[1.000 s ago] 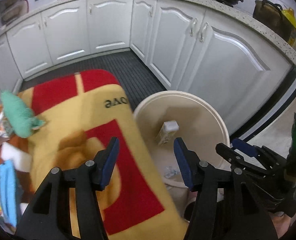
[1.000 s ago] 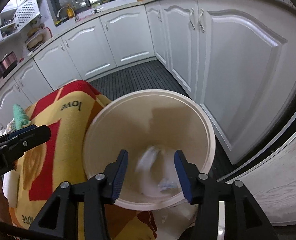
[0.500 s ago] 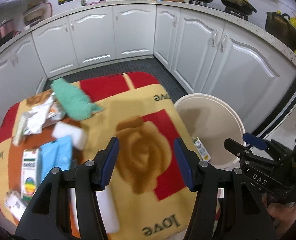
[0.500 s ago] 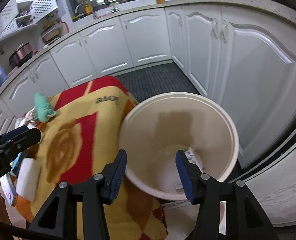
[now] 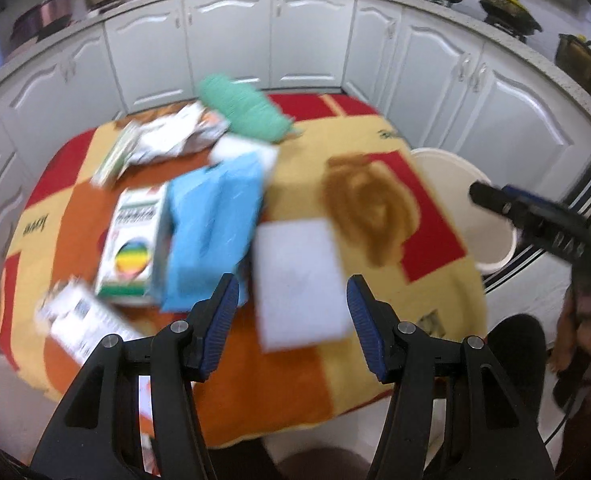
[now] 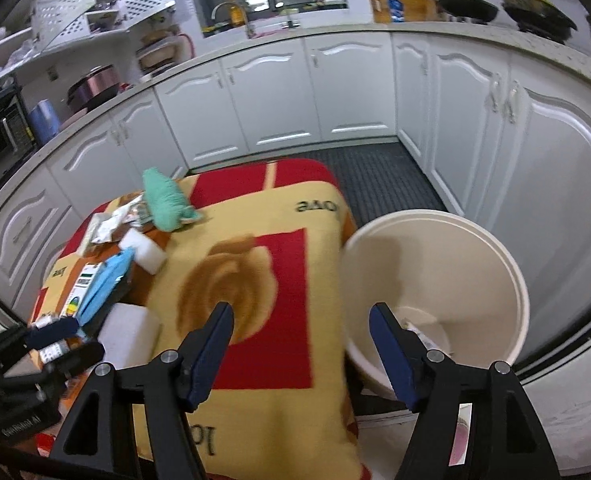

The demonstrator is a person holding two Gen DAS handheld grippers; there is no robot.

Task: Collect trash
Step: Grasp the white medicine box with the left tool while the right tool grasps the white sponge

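Note:
A table under a red and yellow blanket (image 5: 375, 208) holds trash: a white foam block (image 5: 299, 280), a blue packet (image 5: 211, 224), a green and white carton (image 5: 131, 240), crumpled wrappers (image 5: 167, 140), a small white box (image 5: 79, 324) and a green cloth (image 5: 243, 108). My left gripper (image 5: 291, 312) is open and empty, just above the white block. My right gripper (image 6: 301, 344) is open and empty between the table edge and the cream bin (image 6: 439, 280). The bin (image 5: 455, 184) holds some trash at its bottom.
White kitchen cabinets (image 6: 335, 92) wrap around behind and to the right. A dark ribbed mat (image 6: 375, 176) covers the floor beyond the table. A second white foam block (image 6: 143, 250) lies near the green cloth (image 6: 165, 200). The left gripper (image 6: 35, 356) shows low at left.
Both grippers have swung left, away from the bin and over the table. The left one now faces the pile of trash. A piece dropped into the bin earlier lies at its bottom.

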